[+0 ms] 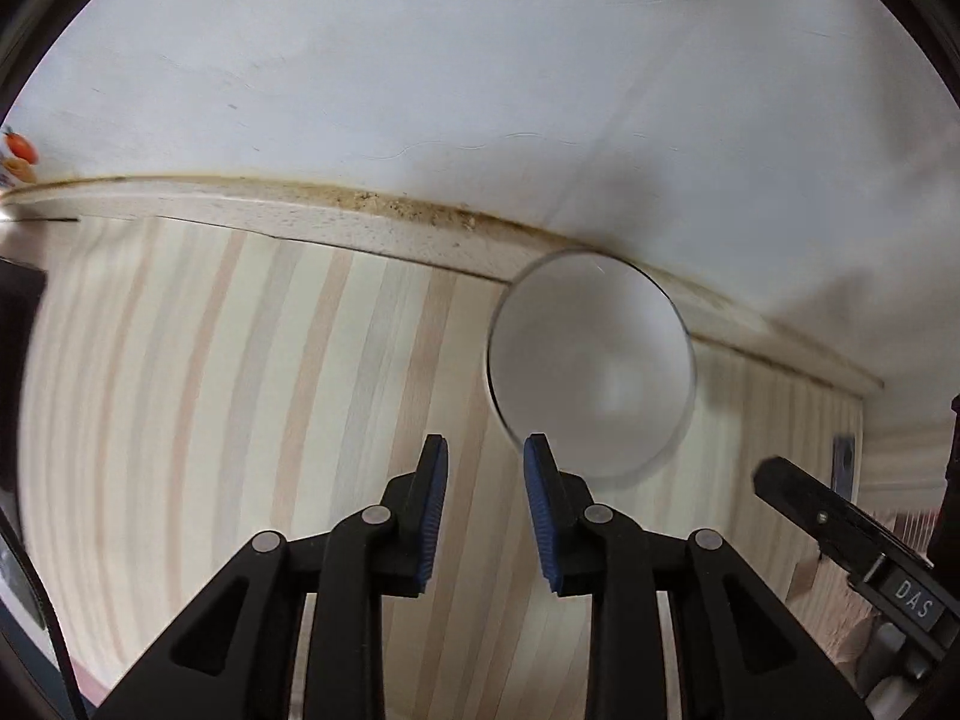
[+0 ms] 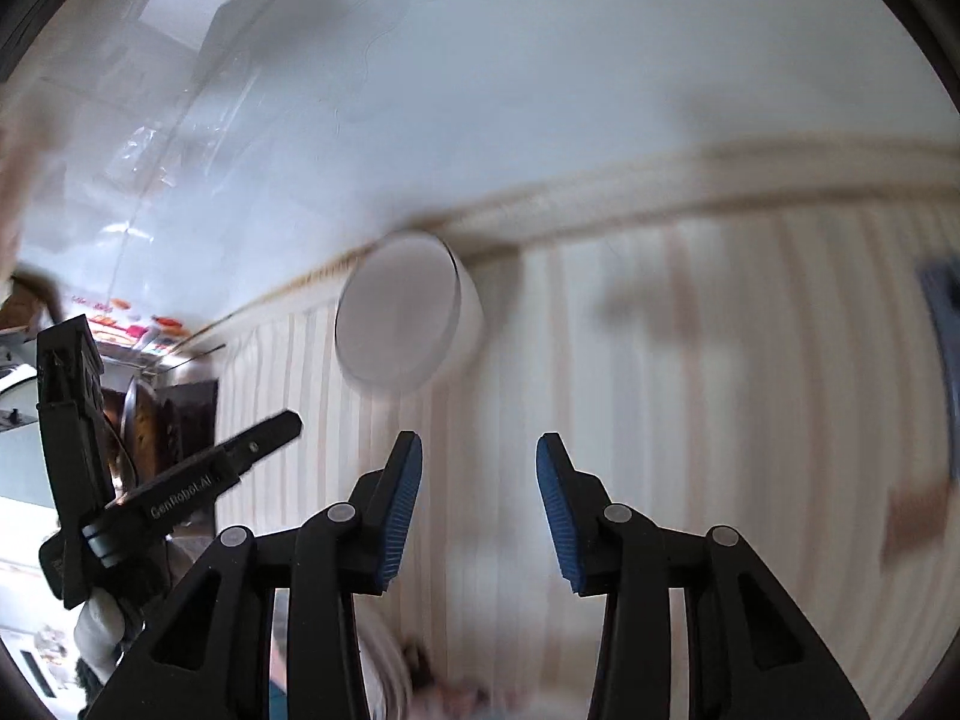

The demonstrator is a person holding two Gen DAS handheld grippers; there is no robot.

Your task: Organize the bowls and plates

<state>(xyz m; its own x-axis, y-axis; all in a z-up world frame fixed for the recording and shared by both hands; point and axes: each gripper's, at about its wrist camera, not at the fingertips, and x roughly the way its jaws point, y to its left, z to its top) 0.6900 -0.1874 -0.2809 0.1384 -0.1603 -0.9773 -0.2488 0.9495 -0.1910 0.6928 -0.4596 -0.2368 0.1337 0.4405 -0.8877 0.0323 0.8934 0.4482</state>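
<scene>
Bowl (image 1: 591, 369): white, empty, on striped wood tabletop (image 1: 240, 390), by back edge next to white wall (image 1: 420, 60); blurred.
Left hand-held gripper (image 1: 485, 447): jaws apart w/ narrow gap, nothing betw. them; bowl just ahead, to its right, not touched.
Right hand-held gripper (image 2: 478, 444): jaws spread wider, empty; bowl (image 2: 399, 324) ahead-left, apart from pads.
Far left in right view: clutter, too blurred to ID.

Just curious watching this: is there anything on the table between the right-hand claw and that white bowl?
Nothing: in the right wrist view only bare striped tabletop separates the right gripper from the white bowl.
</scene>
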